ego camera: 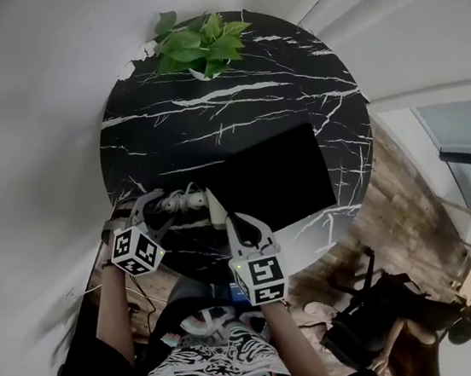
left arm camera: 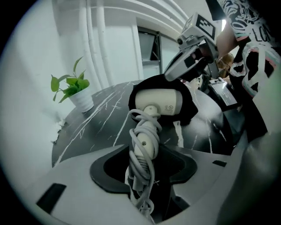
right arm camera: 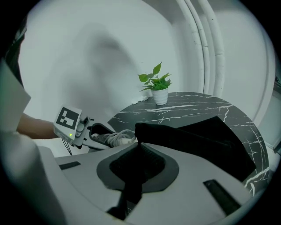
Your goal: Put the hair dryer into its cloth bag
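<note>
OK, the hair dryer (left arm camera: 158,102) is cream-white smooth plastic with a rounded barrel. Its pale cord is coiled thickly round the handle. It lies at the near edge of the table (ego camera: 142,110), barrel nose just inside the mouth of the cloth bag (ego camera: 272,175), handle pointing near-left.

The left gripper (left arm camera: 142,158) is pinching the cord-wrapped handle, which fills the gap between its jaws. The right gripper (right arm camera: 138,162) is pressed together on a fold of the bag's near rim, holding the black fabric lifted over the barrel.

The bag is flat, matte black and roughly rectangular, and soft at the opening. It lies near-right of centre, with its far-right corner close to the table rim.

The table is round black marble with white veins and looks glossy. A potted plant (ego camera: 198,45) in a white pot stands at the far-left edge, well apart from the bag. The stretch between plant and bag is bare.
</note>
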